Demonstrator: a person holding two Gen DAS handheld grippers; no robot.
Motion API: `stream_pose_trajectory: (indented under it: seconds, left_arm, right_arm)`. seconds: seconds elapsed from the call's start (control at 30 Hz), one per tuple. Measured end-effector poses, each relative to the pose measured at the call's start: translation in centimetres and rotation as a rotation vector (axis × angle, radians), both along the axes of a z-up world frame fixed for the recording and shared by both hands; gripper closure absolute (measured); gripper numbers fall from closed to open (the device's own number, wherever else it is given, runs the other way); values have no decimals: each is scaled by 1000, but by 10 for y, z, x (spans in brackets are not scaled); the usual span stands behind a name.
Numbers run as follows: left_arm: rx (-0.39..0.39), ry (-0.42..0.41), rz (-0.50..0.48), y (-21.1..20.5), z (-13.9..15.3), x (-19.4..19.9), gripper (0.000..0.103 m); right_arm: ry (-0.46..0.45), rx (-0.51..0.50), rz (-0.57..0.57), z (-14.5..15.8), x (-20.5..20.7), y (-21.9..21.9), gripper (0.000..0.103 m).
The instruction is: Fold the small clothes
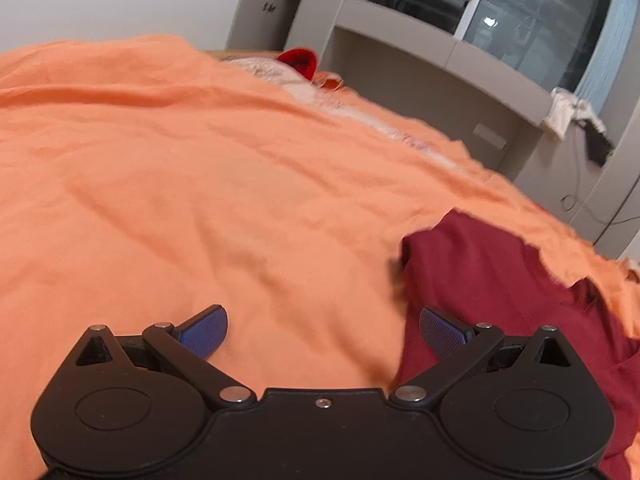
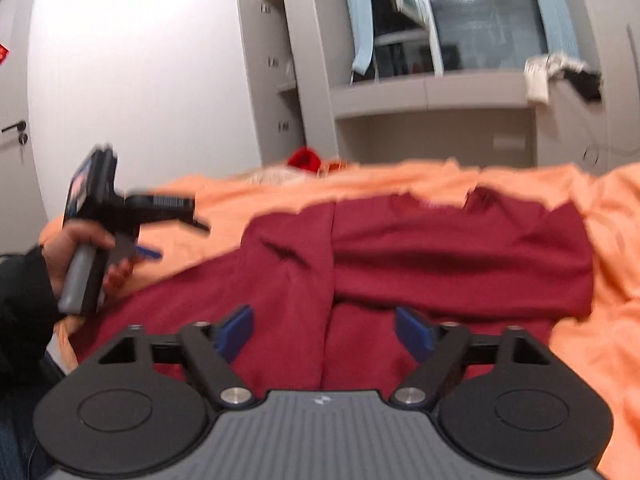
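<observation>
A dark red shirt (image 2: 420,248) lies partly folded on the orange bed sheet (image 2: 608,232), its sleeve side laid over the body. In the left wrist view the shirt (image 1: 492,280) is at the lower right. My left gripper (image 1: 324,330) is open and empty above the sheet (image 1: 180,180), just left of the shirt's edge. In the right wrist view the left gripper (image 2: 160,236) is held up at the left in a hand. My right gripper (image 2: 324,330) is open and empty just above the shirt's near part.
A red cloth (image 1: 300,62) and pale clothes (image 1: 276,74) lie at the far end of the bed. Grey cabinets (image 2: 432,100) and a dark window (image 2: 488,20) stand behind. A white cloth (image 1: 568,110) hangs on the ledge at right.
</observation>
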State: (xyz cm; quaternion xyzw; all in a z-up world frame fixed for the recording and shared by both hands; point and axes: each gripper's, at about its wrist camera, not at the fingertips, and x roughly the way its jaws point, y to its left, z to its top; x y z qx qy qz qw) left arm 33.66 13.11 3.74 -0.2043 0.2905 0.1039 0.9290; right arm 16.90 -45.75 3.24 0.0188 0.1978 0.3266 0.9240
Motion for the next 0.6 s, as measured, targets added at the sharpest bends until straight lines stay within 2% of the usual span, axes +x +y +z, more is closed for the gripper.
stream_pose_trajectory:
  seconds: [0.1,0.2,0.27,0.4,0.53,0.6]
  left_arm:
    - [9,-75,-62,-2,4,12,1]
    - [37,-114,-147,-5,6,33,1]
    - [47,-115,-188,-4,3,52,1]
    - [128,-85,-243,-7,-8,88,1]
    - [117,-100,-327,-11,-13,111,1]
    - [136,-110,-369,-15,-13,120,1]
  right_arm:
    - [62,-51,28,-8,11,10,40]
    - [73,-45,42,-14,11,10,42]
    - [66,-34,47,-16,9,6,43]
    - [57,-22,51,-19,8,-1,43]
    - [48,-24,60,-19,8,3,42]
    - [46,-21,61,-19,9,4,42]
